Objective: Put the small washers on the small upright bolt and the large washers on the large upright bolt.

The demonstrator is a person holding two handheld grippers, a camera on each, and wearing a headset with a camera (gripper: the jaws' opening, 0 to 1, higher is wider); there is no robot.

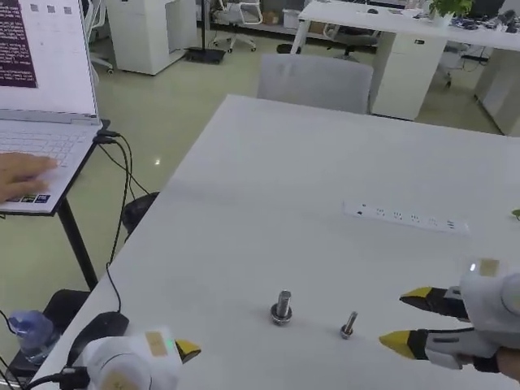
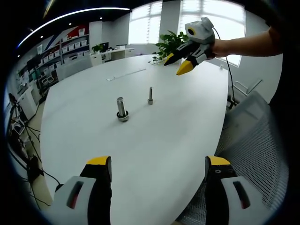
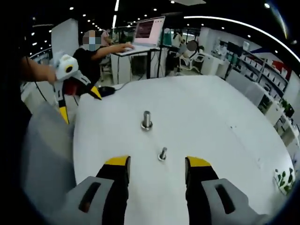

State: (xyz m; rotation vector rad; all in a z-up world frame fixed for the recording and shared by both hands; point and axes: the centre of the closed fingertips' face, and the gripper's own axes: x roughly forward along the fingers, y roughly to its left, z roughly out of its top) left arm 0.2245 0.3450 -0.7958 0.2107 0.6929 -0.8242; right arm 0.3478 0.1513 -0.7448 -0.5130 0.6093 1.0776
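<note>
My left hand-held gripper, right hand-held gripper: wide open, empty. Small bolt at 3 o'clock of large bolt. Step, I judge: fetching washer; must locate one first.

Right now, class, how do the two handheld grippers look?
The left gripper and right gripper have pale grey-white bodies and black jaws with pointed yellow tips. In the head view each carries a tan square sticker; a black cable trails from the left one.

Head view, lower left: white yellow-tipped left gripper cropped by the bottom edge, one tip showing; base of the large steel upright bolt too small to make out
</note>
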